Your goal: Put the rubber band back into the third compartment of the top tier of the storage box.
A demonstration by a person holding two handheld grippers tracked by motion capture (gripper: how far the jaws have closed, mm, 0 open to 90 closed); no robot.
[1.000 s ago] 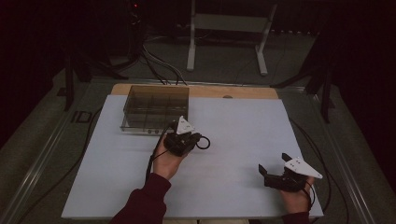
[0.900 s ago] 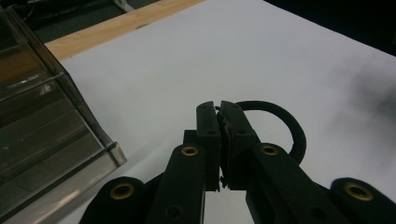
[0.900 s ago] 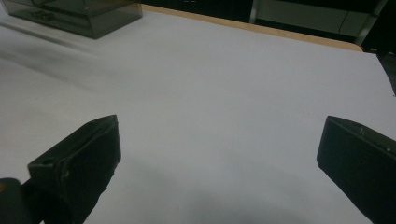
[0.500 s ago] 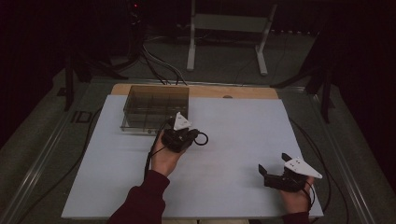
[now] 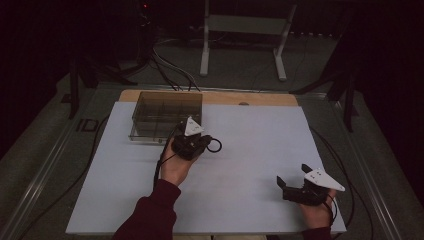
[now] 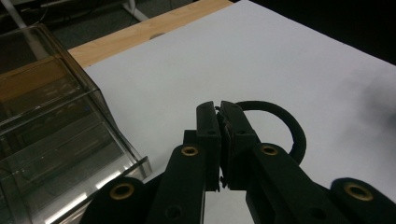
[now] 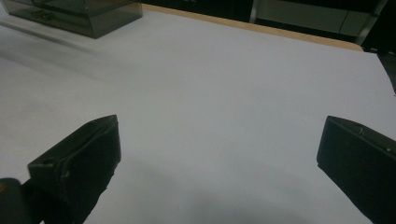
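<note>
Left gripper (image 6: 219,109): frame centre, jaws clamped on a black ring (image 6: 285,123), its near arc hidden behind them.
Right gripper (image 7: 219,149): jaws wide apart, holding nothing.
Clear compartment box (image 5: 165,116): upper left, contents indistinct.

The white sheet covering the tabletop (image 5: 240,165) is lying bare across its middle and right side, giving open passage between the two hands. The one obstacle standing on it is the clear compartment box (image 5: 165,116) at the far left. The left claw (image 5: 200,142) is hovering just beside the box's near right corner, its jaws pressed together on a black ring (image 6: 285,126) that is jutting toward the open middle. The right claw (image 5: 292,184) is sitting near the front right edge, well apart from the box, its jaws spread wide over bare sheet.
</note>
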